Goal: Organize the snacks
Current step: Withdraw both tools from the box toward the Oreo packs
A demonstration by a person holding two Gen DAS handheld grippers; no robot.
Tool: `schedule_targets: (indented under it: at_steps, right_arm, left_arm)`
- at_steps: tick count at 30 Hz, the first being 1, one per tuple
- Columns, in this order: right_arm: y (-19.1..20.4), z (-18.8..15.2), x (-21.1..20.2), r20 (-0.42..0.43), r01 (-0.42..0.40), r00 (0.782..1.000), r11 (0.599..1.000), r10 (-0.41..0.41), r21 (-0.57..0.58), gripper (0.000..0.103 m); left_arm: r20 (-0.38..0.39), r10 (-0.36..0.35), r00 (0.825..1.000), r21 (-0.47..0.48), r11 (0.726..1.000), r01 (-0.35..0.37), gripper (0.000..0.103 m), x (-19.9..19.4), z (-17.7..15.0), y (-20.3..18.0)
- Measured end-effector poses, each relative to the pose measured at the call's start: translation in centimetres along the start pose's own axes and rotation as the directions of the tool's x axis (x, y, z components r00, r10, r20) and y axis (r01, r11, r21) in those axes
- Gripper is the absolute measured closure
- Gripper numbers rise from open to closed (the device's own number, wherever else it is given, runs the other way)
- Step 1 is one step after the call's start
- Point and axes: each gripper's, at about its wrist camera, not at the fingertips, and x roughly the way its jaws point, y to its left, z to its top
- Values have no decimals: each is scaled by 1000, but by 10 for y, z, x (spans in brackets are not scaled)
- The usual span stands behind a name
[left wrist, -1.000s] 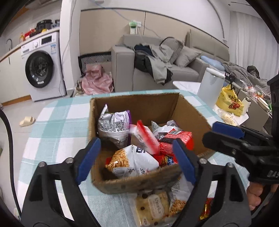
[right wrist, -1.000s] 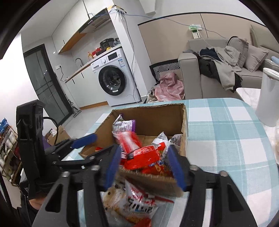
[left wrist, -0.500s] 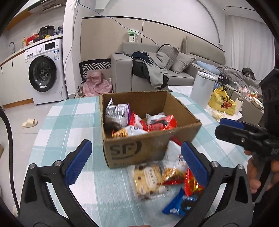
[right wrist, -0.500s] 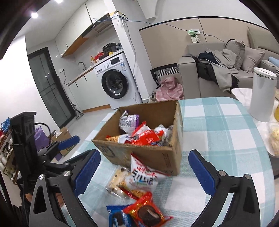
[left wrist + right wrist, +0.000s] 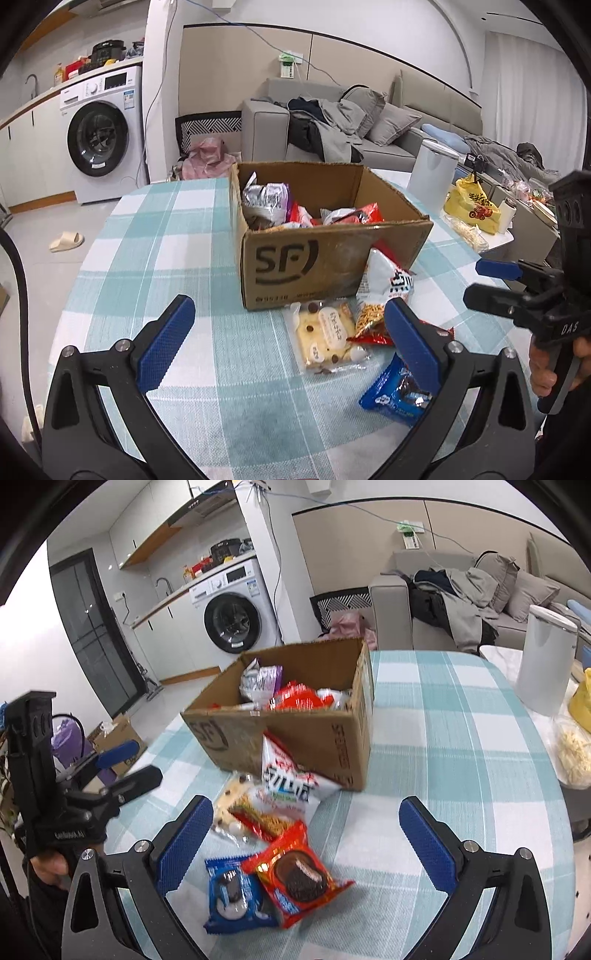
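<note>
A cardboard box holding several snack packets stands on the checked tablecloth. In front of it lie loose snacks: a clear cookie pack, a white noodle-snack bag, a red chocolate-pie pack and a blue cookie pack. My left gripper is open, back from the box, with nothing between its fingers. My right gripper is open above the red and blue packs, touching neither. Each gripper shows at the edge of the other's view.
A white cylindrical bin and a yellow bag stand beside the table at the right. A dish of pale snacks sits near that edge. Sofa, washing machine and floor lie beyond the table.
Both grippers have opened wide and drawn back from the box. The box now sits farther off, and the loose packets in front of it have come into full view.
</note>
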Motion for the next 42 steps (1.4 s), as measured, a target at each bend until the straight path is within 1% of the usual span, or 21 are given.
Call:
schedule_targets:
  at_steps: [7, 13, 18, 26, 31, 36, 39, 42]
  right_arm:
    - [-5, -12, 6, -57, 29, 998, 999, -30, -14, 0]
    - [-10, -19, 11, -105, 40, 993, 998, -44, -38, 0]
    - [-11, -27, 18, -165, 57, 984, 993, -73, -102, 0]
    - [-13, -33, 22, -197, 44, 978, 992, -68, -122, 0]
    - [-10, -38, 31, -233, 32, 970, 990, -64, -138, 0]
    - [-9, -42, 38, -255, 31, 965, 989, -67, -146, 0]
    - [-12, -41, 43, -255, 52, 963, 990, -84, -129, 0]
    - [-16, -41, 45, -262, 49, 962, 993, -76, -108, 0]
  left_arm:
    - [-25, -5, 1000, 8, 1000, 5, 1, 3, -5, -10]
    - [-77, -26, 997, 26, 999, 28, 1, 10, -17, -23]
    - [-109, -57, 992, 68, 996, 65, 1, 16, -23, -37]
    - [-164, -74, 984, 131, 987, 96, 1, 26, -35, -55]
    - [-196, -90, 977, 157, 980, 122, 1, 31, -42, -63]
    - [-240, -114, 964, 191, 968, 162, 1, 37, -51, -73]
    - [-255, -122, 959, 211, 961, 178, 1, 39, -55, -79]
    - [-272, -134, 953, 221, 955, 198, 1, 40, -59, -84]
